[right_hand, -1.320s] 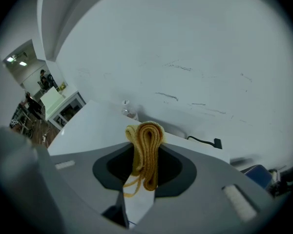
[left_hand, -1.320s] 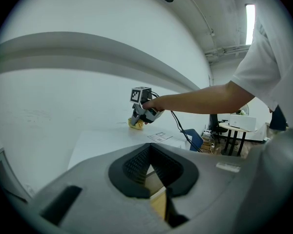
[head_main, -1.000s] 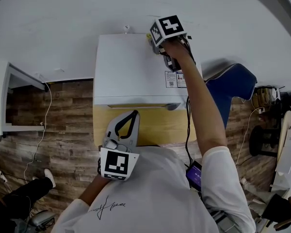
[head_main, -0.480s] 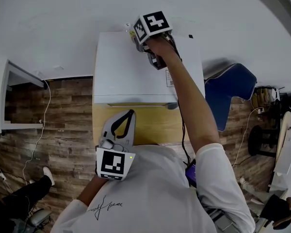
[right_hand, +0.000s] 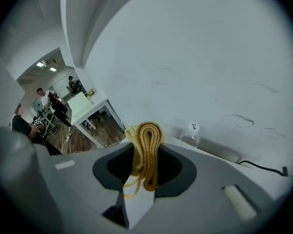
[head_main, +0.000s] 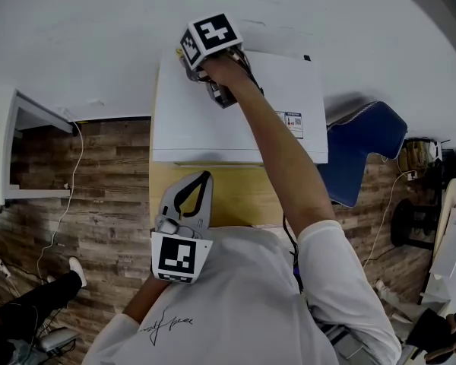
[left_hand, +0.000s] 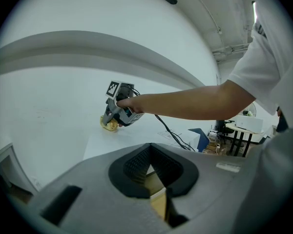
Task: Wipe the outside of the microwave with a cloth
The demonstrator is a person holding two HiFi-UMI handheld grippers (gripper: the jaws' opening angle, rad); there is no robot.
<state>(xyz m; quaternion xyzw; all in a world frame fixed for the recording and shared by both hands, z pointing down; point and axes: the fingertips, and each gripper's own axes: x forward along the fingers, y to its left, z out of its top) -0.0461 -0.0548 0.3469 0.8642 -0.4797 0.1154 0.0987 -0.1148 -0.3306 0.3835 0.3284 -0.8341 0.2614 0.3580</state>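
Observation:
The white microwave [head_main: 213, 124] stands on a yellow wooden table [head_main: 239, 196]. My right gripper [head_main: 188, 64] is at the back left corner of the microwave's top, close to the wall, shut on a folded yellow cloth [right_hand: 146, 147] that rests on that top. The left gripper view shows the same cloth [left_hand: 109, 124] under the right gripper [left_hand: 116, 116] on the microwave top [left_hand: 132, 143]. My left gripper [head_main: 200, 182] is held low in front of the microwave, over the table edge, jaws together with nothing in them.
A white wall runs right behind the microwave. A blue chair [head_main: 359, 150] stands to its right and a white cabinet [head_main: 7, 154] to its left. A label sticker [head_main: 292, 123] sits on the microwave top. A small white cap-like object [right_hand: 192, 132] is by the wall.
My right gripper has slid left with the cloth along the back edge of the microwave top, from the right part to the left corner. The left gripper has stayed put.

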